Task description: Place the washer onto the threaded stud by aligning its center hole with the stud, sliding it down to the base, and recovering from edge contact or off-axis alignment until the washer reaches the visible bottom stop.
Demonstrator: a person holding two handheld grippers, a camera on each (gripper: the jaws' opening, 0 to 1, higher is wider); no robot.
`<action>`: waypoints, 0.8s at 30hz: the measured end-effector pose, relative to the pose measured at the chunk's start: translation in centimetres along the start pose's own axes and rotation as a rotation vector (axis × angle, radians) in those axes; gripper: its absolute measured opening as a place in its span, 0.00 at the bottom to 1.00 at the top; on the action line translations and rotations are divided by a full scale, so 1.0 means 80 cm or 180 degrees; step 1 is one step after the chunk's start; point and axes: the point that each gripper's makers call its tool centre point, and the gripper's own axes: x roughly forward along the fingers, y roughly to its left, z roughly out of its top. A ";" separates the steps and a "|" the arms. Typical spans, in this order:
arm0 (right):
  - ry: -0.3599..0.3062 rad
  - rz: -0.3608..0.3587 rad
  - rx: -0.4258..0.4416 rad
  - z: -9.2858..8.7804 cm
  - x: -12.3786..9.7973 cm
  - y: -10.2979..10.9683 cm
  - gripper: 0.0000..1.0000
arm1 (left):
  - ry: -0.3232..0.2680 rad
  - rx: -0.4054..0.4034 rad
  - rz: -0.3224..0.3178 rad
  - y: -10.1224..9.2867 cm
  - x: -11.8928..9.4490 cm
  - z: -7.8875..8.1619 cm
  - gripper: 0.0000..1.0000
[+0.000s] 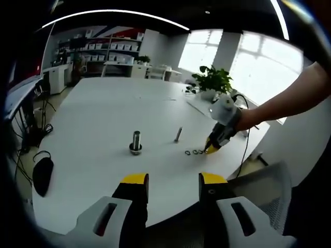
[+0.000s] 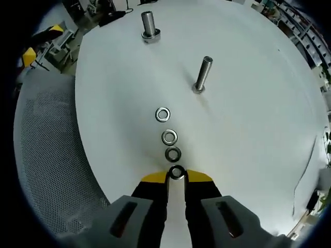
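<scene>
On the white table (image 2: pixel 248 134) lies a row of three loose steel washers (image 2: pixel 169 137). A fourth washer (image 2: pixel 177 172) sits between the yellow tips of my right gripper (image 2: pixel 177 176), which is shut on it at table level. Beyond the row stands a slim threaded stud (image 2: pixel 202 75), upright. Farther off is a thicker stud (image 2: pixel 149 25) with a ring at its base. In the left gripper view my left gripper (image 1: pixel 173 182) hangs open near the table's front edge. It faces the thick stud (image 1: pixel 135 141), the slim stud (image 1: pixel 178 134) and the right gripper (image 1: pixel 212 148), which a hand holds at the washers (image 1: pixel 193 152).
A grey mesh chair (image 2: pixel 46 155) stands by the table edge beside my right gripper. A black object (image 1: pixel 42 173) lies at the table's left edge. A potted plant (image 1: pixel 214 80) and cables sit at the far right. Shelves line the back wall.
</scene>
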 end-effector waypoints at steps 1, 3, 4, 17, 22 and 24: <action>-0.0007 -0.0005 -0.0011 0.002 -0.002 0.000 0.12 | -0.0009 0.0001 0.0004 0.001 0.000 0.001 0.37; -0.0024 -0.0003 -0.0039 0.006 -0.007 -0.001 0.12 | -0.0015 -0.0004 0.0010 0.003 -0.001 0.002 0.37; -0.0030 0.0005 -0.0059 0.008 -0.009 -0.003 0.12 | -0.0021 -0.0006 0.0018 0.004 -0.001 0.002 0.37; -0.0171 -0.0050 -0.0305 0.051 -0.042 -0.025 0.12 | -0.0019 0.0009 0.0049 0.008 -0.001 0.000 0.37; -0.0260 -0.0074 -0.0418 0.078 -0.051 -0.032 0.12 | -0.0021 0.0013 0.0040 0.007 0.000 0.002 0.37; -0.0278 -0.0070 -0.0467 0.088 -0.052 -0.033 0.12 | -0.0022 0.0007 0.0036 0.007 0.000 0.003 0.37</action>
